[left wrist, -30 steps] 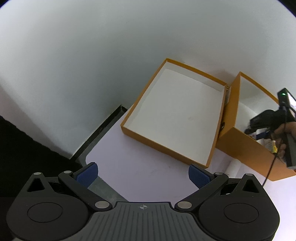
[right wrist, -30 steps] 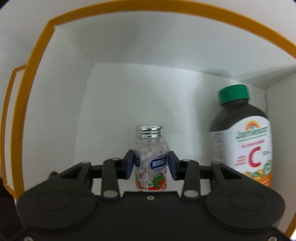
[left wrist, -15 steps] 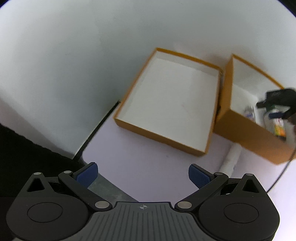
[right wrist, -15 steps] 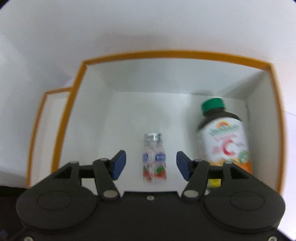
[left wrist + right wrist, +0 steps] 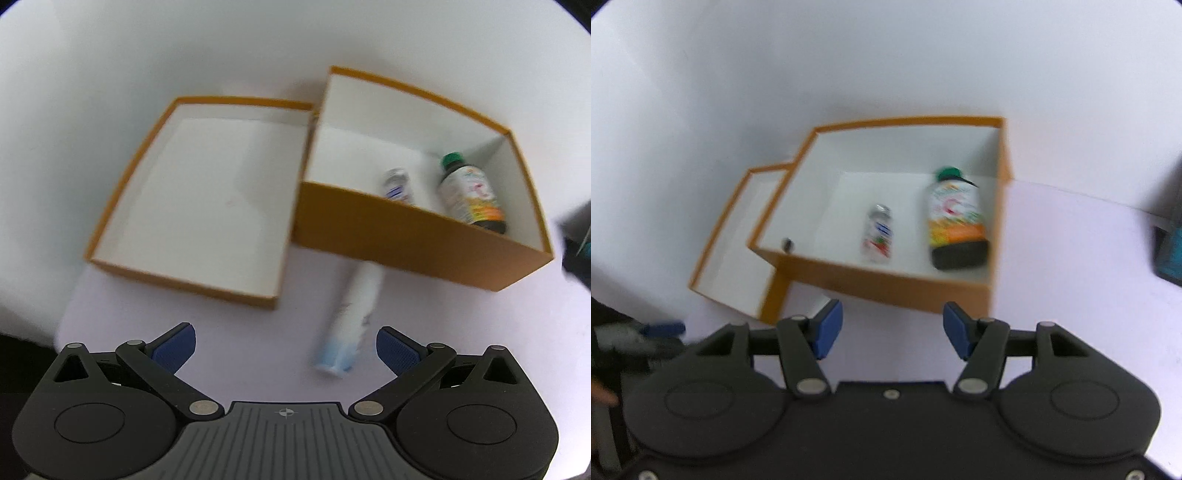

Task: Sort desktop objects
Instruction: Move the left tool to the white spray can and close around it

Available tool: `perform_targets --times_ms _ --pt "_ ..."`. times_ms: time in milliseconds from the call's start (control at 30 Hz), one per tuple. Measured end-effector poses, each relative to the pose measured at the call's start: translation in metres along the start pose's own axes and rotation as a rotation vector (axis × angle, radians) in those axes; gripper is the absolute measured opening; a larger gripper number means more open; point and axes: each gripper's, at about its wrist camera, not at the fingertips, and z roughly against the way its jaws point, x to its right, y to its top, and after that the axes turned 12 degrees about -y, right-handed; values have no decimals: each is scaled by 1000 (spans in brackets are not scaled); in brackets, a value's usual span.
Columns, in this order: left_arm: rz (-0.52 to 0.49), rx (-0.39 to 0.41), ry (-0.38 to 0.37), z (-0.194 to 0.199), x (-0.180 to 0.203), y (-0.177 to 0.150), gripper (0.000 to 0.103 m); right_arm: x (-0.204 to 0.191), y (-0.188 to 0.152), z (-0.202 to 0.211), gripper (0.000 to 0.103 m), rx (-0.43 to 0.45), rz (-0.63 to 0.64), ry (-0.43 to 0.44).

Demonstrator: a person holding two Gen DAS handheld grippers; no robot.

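A deep orange box [image 5: 406, 229] [image 5: 886, 284] holds a small clear candy bottle [image 5: 397, 184] [image 5: 879, 232] and a dark vitamin C bottle with a green cap [image 5: 469, 192] [image 5: 955, 218]. A shallow orange tray [image 5: 122, 192] [image 5: 713, 236] lies to its left, with nothing in it. A white and blue tube [image 5: 354, 314] lies on the table in front of the box. My left gripper [image 5: 286, 347] is open just before the tube's near end. My right gripper [image 5: 892, 328] is open and empty, in front of the box.
The white table [image 5: 258, 339] meets a white wall behind the boxes. A dark object with a teal face [image 5: 1171, 254] stands at the right edge. The table's dark left edge [image 5: 22, 347] is close to my left gripper.
My right gripper let go of the candy bottle inside the box and drew back out of it. My left gripper swung right, bringing the tube and the deep box's inside into view.
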Motion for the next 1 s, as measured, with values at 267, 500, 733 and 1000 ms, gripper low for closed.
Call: perform_targets --times_ms 267,500,733,1000 --pt "-40 -106 -44 -39 28 -9 103 44 -37 -4 59 -95 -20 2" --pt "-41 -131 -28 -58 34 -27 100 48 -40 -18 59 -128 38 51" --pt "-27 -120 -115 -73 43 -27 94 42 -48 -14 59 -134 60 65" --pt "-62 -141 -18 -105 44 -10 69 57 -70 0 57 -159 8 34"
